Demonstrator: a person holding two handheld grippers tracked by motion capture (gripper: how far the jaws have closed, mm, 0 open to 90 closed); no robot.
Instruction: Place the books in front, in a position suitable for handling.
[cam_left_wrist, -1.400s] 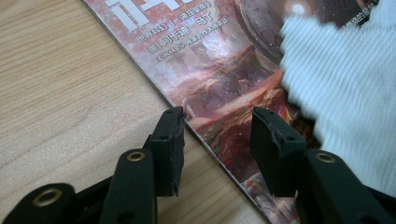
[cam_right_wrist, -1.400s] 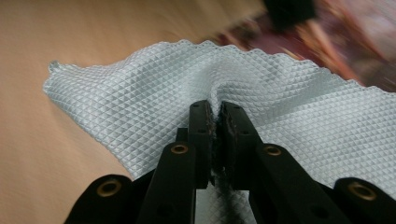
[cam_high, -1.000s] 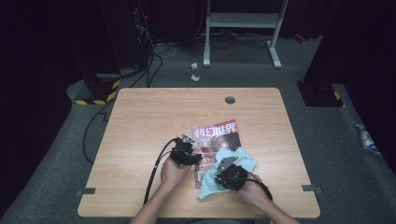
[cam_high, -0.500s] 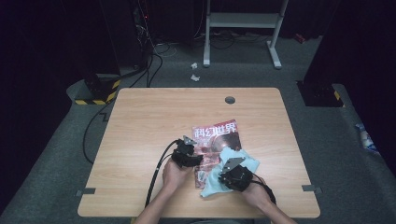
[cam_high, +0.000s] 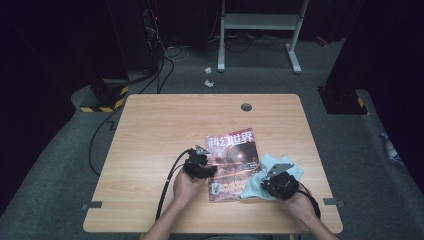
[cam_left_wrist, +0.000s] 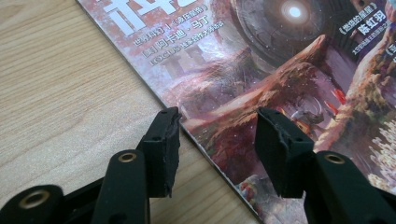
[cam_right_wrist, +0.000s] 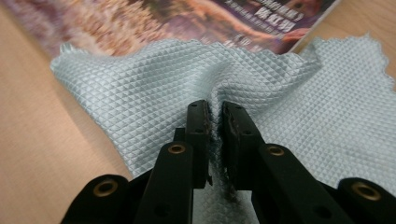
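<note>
The wooden worktop (cam_high: 165, 130) carries a magazine (cam_high: 234, 162) lying flat between the two tools, its left edge under the left tool (cam_high: 200, 165) and its lower right corner just beside the right tool (cam_high: 278, 182). Since a second ago the pale blue cloth (cam_high: 267, 172) has slid off the cover's lower half toward the right tool's side, so it now drapes over the magazine's right edge and onto bare wood; judging by that, one wiping stroke across the cover is finishing. The right tool (cam_right_wrist: 214, 114) is clamped on a bunched fold of the cloth (cam_right_wrist: 140, 88), its jaws almost together. The left tool (cam_left_wrist: 215, 126) has just been opening its jaws, which straddle the magazine's edge (cam_left_wrist: 280, 60) without pinching it, apparently only steadying it. Whether its pads press down on the cover is hard to make out, and the cloth hides the cover's corner.
</note>
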